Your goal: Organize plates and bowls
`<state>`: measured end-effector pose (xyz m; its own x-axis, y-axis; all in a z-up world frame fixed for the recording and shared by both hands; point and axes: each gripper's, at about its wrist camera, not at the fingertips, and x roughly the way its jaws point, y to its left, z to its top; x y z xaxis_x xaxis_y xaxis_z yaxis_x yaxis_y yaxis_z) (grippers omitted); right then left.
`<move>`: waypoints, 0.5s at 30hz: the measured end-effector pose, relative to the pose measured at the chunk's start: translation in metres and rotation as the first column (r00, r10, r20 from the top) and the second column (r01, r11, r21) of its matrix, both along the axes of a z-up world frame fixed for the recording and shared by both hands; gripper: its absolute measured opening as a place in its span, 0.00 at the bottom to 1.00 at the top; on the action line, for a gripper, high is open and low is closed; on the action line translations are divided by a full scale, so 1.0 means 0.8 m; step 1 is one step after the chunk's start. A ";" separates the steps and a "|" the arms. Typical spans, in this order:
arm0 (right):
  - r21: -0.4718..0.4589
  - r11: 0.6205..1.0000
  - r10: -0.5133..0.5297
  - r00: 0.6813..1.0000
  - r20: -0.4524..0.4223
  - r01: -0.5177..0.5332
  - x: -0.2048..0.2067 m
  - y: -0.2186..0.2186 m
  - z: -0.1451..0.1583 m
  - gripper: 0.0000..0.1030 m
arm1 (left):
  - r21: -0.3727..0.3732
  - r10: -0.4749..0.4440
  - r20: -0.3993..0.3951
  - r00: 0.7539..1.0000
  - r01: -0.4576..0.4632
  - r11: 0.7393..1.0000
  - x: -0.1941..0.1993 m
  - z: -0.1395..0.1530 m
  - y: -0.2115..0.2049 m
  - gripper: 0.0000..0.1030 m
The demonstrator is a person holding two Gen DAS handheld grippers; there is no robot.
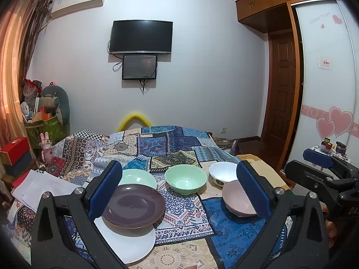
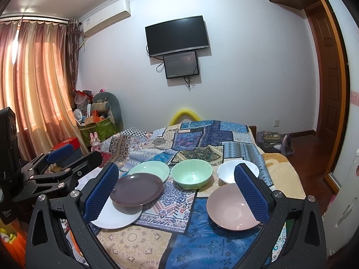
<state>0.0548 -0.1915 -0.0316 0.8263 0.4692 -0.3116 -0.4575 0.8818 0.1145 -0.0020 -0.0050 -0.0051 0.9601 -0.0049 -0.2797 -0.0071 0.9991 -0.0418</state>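
Note:
On the patchwork cloth a dark purple plate (image 1: 134, 205) (image 2: 136, 188) rests on a white plate (image 1: 132, 244) (image 2: 116, 217). Behind it lies a pale green plate (image 1: 139, 177) (image 2: 150, 170). A green bowl (image 1: 185, 181) (image 2: 191, 173), a white bowl (image 1: 222, 172) (image 2: 228, 172) and a pink bowl (image 1: 235, 199) (image 2: 231, 208) stand to the right. My left gripper (image 1: 179, 192) is open and empty above the dishes. My right gripper (image 2: 177, 195) is open and empty too; it also shows in the left wrist view (image 1: 318, 168), and the left gripper's body shows at the right wrist view's left edge (image 2: 56, 170).
The patchwork cloth (image 1: 170, 143) covers a bed that runs back toward the wall. White folded paper (image 1: 42, 188) lies at the left. Boxes and a green bin (image 1: 44, 127) crowd the left corner. A wardrobe (image 1: 325, 89) stands on the right.

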 end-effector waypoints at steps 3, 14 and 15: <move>-0.001 1.000 -0.001 1.000 -0.001 0.001 0.000 0.000 0.000 1.00 | 0.001 0.000 -0.001 1.000 0.000 1.000 0.000 -0.001 -0.001 1.00; 0.000 1.000 0.000 1.000 -0.003 0.000 -0.001 0.001 0.000 1.00 | -0.002 -0.001 0.000 1.000 0.001 1.000 0.001 -0.003 0.000 1.00; 0.000 1.000 -0.001 1.000 -0.003 0.001 -0.001 0.001 0.000 1.00 | -0.001 0.000 0.001 1.000 0.000 1.000 0.001 -0.003 0.000 1.00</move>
<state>0.0542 -0.1906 -0.0316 0.8260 0.4684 -0.3137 -0.4562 0.8823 0.1161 -0.0014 -0.0052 -0.0072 0.9603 -0.0049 -0.2789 -0.0073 0.9991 -0.0426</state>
